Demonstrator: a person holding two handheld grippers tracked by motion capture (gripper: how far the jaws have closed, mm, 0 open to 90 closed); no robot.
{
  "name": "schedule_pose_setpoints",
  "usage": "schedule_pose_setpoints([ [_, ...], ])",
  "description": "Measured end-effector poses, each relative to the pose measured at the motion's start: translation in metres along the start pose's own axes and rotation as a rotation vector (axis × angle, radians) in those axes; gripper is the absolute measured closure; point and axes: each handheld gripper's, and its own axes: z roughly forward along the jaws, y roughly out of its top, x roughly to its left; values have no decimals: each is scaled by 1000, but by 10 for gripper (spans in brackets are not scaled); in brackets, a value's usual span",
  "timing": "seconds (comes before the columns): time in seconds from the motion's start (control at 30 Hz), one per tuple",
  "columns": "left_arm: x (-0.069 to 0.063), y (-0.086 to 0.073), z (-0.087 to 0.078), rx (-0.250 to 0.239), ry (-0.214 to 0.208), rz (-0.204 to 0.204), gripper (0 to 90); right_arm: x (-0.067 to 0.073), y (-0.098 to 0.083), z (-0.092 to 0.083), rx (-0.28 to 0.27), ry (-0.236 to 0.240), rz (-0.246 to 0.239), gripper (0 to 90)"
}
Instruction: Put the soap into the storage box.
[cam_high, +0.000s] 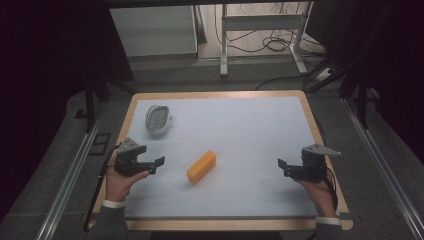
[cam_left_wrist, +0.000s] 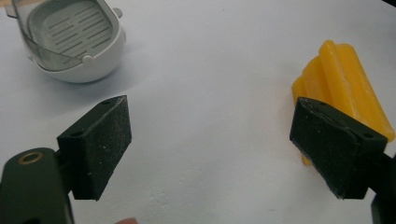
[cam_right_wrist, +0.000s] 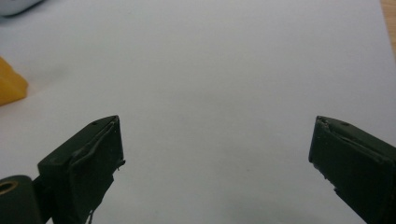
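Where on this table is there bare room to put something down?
The widest free patch lies between the yellow block and the right gripper, running up to the table's far edge. The near strip between both hands is bare too. It's tighter at the left, where the soap dish, left gripper and block sit close.

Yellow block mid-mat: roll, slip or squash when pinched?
The yellow block lies flat on a long side, so rolling seems unlikely. Its ridged, waxy-looking faces may be slippery. It looks solid, probably stiff; its weight is unclear.
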Motion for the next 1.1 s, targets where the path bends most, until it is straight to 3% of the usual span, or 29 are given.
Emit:
schedule_pose_setpoints([
  [0.23, -4, -4, 1, 32, 11, 10, 145, -1, -2, 4, 20, 4, -12, 46],
  [0.5, 1, -3, 0, 25, 18, 13, 154, 0, -5, 8, 42, -10, -28, 62],
  [0.7, 2, 4, 5, 36, 8, 13, 157, -8, -15, -3, 38, -31, -2, 77],
  [0.77, 2, 5, 6, 53, 41, 30, 151, -10, -15, -6, 25, -38, 5, 80],
  [0.83, 1, 5, 8, 72, 110, 53, 151, -10, -15, -7, 21, -42, 4, 80],
  [0.87, -1, 5, 7, 75, 123, 63, 156, -9, -15, -7, 21, -41, 3, 80],
  [0.97, -3, 6, 1, 51, 26, 40, 161, -6, -18, -7, 21, -30, -3, 80],
  [1.1, -4, 10, -2, 68, 43, 55, 162, -7, -19, -9, 13, -38, -11, 80],
])
